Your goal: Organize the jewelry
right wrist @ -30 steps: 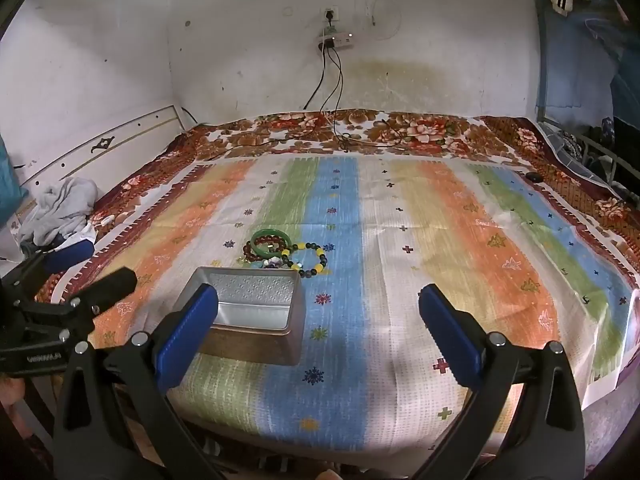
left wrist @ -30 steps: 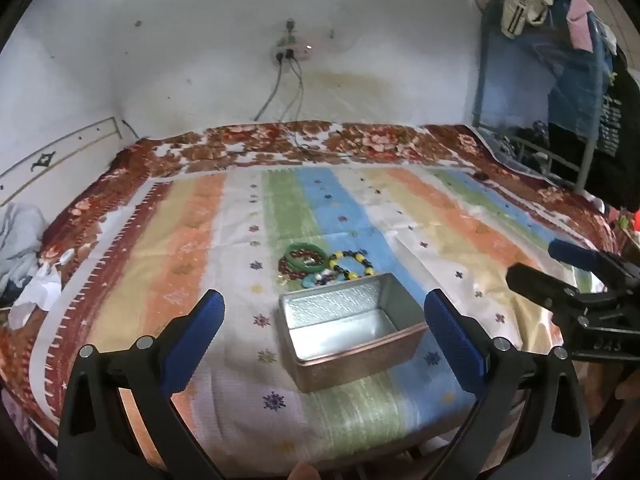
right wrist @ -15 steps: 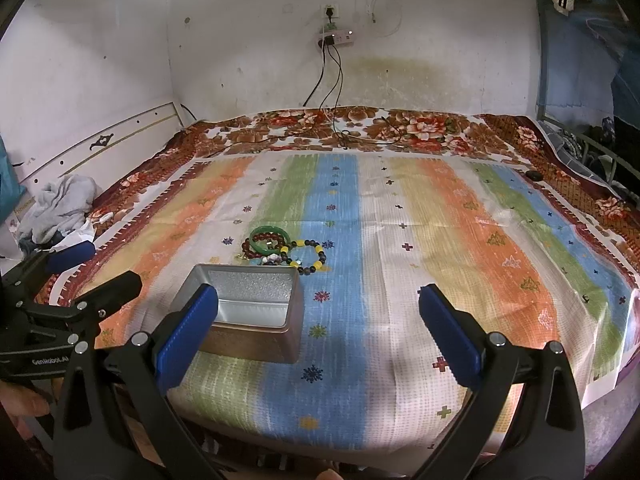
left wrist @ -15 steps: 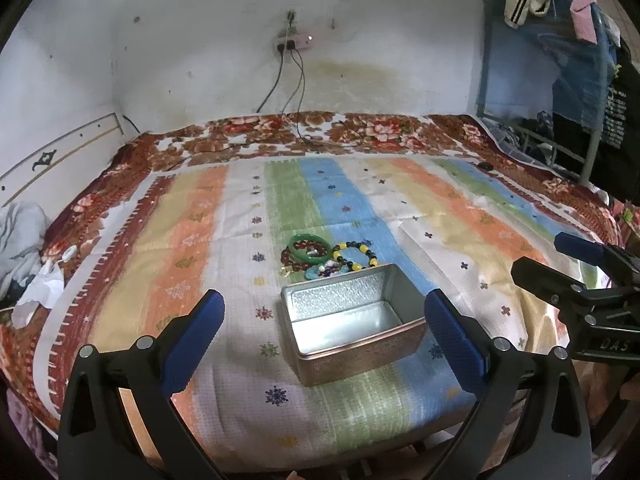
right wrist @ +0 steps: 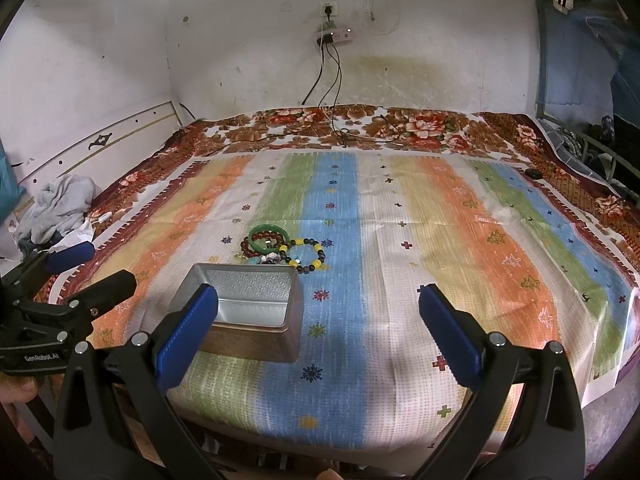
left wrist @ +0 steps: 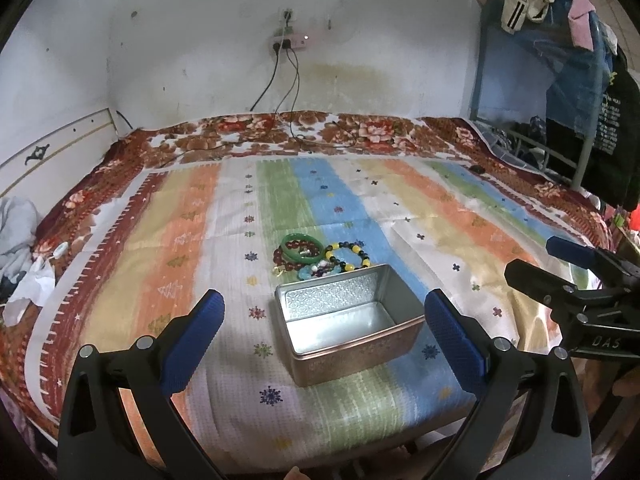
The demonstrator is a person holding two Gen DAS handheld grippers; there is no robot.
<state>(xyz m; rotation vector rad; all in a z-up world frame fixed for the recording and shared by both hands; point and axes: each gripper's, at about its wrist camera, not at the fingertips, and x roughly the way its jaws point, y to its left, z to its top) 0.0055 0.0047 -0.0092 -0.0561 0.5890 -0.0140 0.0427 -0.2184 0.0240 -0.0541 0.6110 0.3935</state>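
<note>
An open, empty metal tin [left wrist: 348,320] [right wrist: 248,312] stands near the front edge of a striped bedspread. Just behind it lies a small heap of jewelry: a green bangle [left wrist: 302,249] [right wrist: 269,238], a dark red bead bracelet [left wrist: 280,260] [right wrist: 248,249], a yellow-and-black bead bracelet [left wrist: 348,256] [right wrist: 306,258] and a turquoise piece [left wrist: 310,271]. My left gripper [left wrist: 322,338] hovers open in front of the tin, its blue pads wide apart. My right gripper [right wrist: 318,330] is open too, to the right of the tin. Neither holds anything.
The striped cloth [right wrist: 440,240] covers a bed against a white wall, with cables [right wrist: 332,80] hanging from a socket. Crumpled grey cloth [right wrist: 60,204] lies at the left edge. Clothes hang on a rack [left wrist: 580,60] at the right. A small dark object [right wrist: 533,173] sits far right.
Both grippers have drawn slightly back and tilted up, so the tin and jewelry sit lower in the views. The jewelry and tin have not moved.
</note>
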